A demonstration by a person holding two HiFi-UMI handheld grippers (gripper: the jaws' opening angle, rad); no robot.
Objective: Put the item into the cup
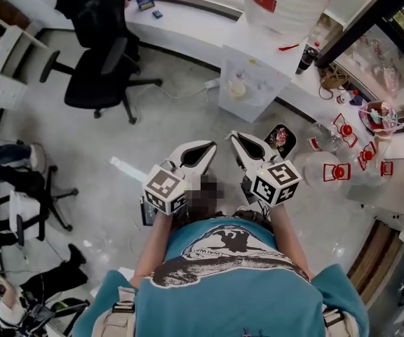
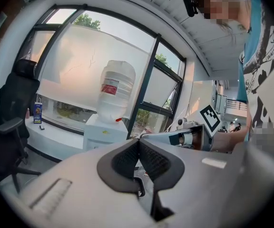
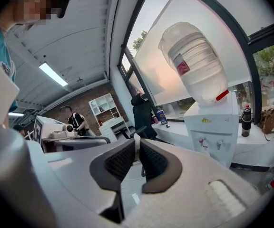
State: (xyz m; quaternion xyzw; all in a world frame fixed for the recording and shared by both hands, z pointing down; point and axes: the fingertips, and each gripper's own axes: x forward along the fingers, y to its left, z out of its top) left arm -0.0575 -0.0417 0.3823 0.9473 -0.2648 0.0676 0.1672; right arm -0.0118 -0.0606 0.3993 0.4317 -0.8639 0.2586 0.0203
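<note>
Left tongs [image 1: 211, 146] and right tongs [image 1: 234, 137], both clenched on nothing, held side by side; a water dispenser [image 1: 257, 70] stands beyond them.

The head view looks steeply down past the person [image 1: 223, 279] to the floor [image 1: 174, 121]. Cameras on the left gripper [image 2: 138, 144] and right gripper [image 3: 137, 146] sit close behind the jaws, facing outward; all views share the water dispenser [image 1: 254, 83].

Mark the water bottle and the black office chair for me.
water bottle [image 3: 194, 65]: right gripper view, middle of its ribbed body.
black office chair [image 1: 97, 79]: head view, on its seat.
</note>
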